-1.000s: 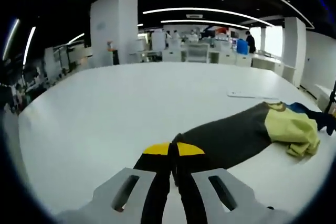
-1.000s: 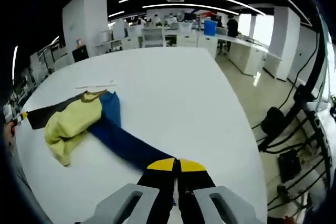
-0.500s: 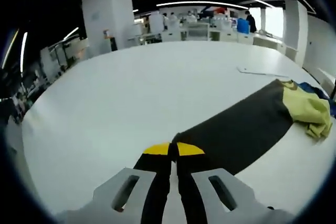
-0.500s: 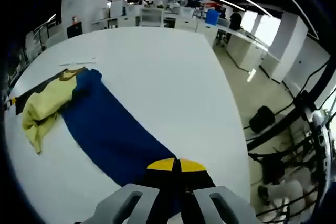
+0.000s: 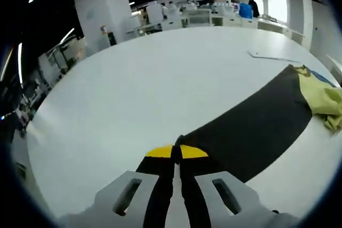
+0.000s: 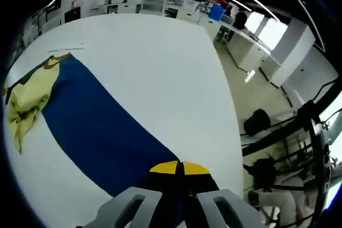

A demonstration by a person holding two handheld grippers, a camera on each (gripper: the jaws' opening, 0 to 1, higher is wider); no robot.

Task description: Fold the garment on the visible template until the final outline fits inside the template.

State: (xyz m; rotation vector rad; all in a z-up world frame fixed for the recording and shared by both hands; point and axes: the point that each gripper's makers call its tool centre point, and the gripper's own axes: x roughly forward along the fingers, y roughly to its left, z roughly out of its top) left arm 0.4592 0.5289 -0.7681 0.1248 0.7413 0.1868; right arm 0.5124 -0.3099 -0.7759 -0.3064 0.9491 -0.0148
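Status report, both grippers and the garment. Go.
Left gripper shut on dark grey sleeve. Right gripper shut on blue sleeve. Garment stretched out across white table, yellow body bunched mid-span. Nothing in the way.

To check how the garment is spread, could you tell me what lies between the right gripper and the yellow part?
In the right gripper view, the blue panel runs from the right gripper to the yellow part.
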